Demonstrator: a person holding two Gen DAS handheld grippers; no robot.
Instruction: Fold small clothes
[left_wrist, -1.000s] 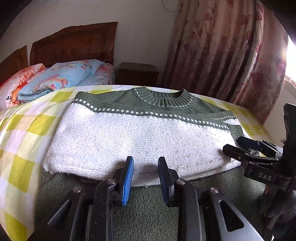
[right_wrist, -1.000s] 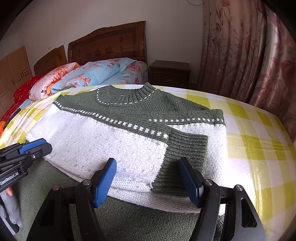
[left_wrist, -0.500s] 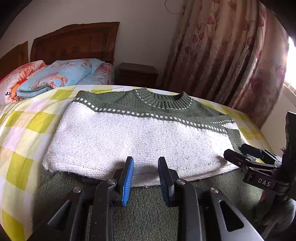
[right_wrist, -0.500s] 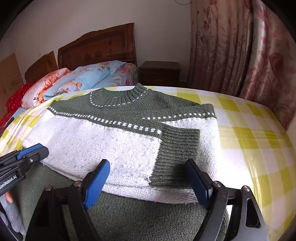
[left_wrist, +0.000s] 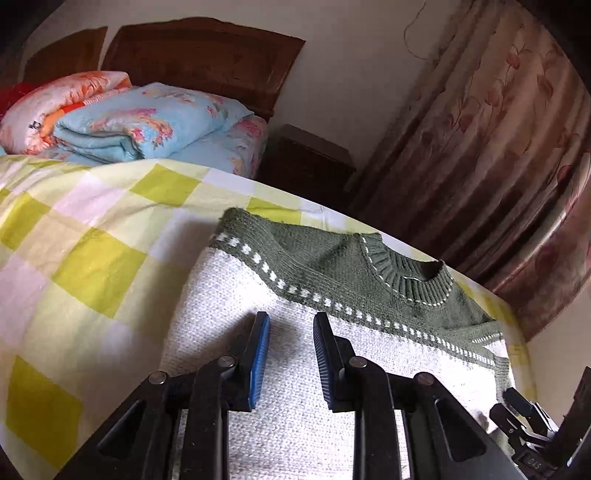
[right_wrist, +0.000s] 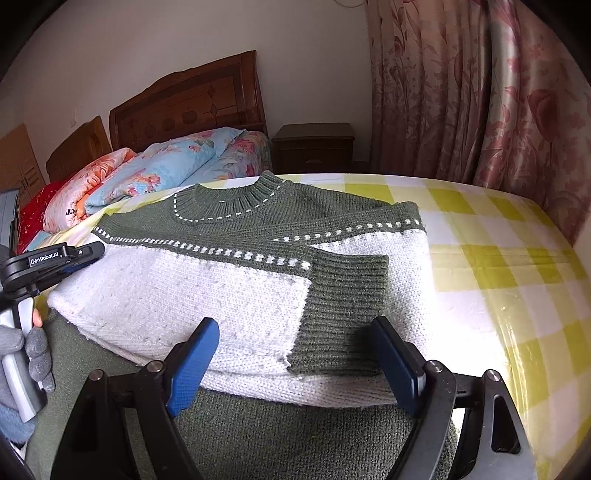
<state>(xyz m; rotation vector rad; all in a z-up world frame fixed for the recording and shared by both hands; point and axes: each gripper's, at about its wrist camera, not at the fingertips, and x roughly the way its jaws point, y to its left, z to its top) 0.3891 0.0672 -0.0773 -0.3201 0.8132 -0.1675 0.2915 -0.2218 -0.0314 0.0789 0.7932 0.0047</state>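
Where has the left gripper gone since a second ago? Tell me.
Yes. The left gripper has moved toward the sweater's left edge; its collar now sits far right.

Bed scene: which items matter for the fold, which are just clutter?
Job:
- green-and-white knit sweater
- its folded-in sleeve cuff
- left tool, jaws closing, nothing between them
- right tool, open

Lying about:
- blue floral quilt
- orange floral quilt
- nightstand
- curtain

The black left gripper (left_wrist: 291, 339) with blue pads tilts downward, its jaws closing with nothing between them; the matching right gripper (right_wrist: 297, 360) gapes wide.
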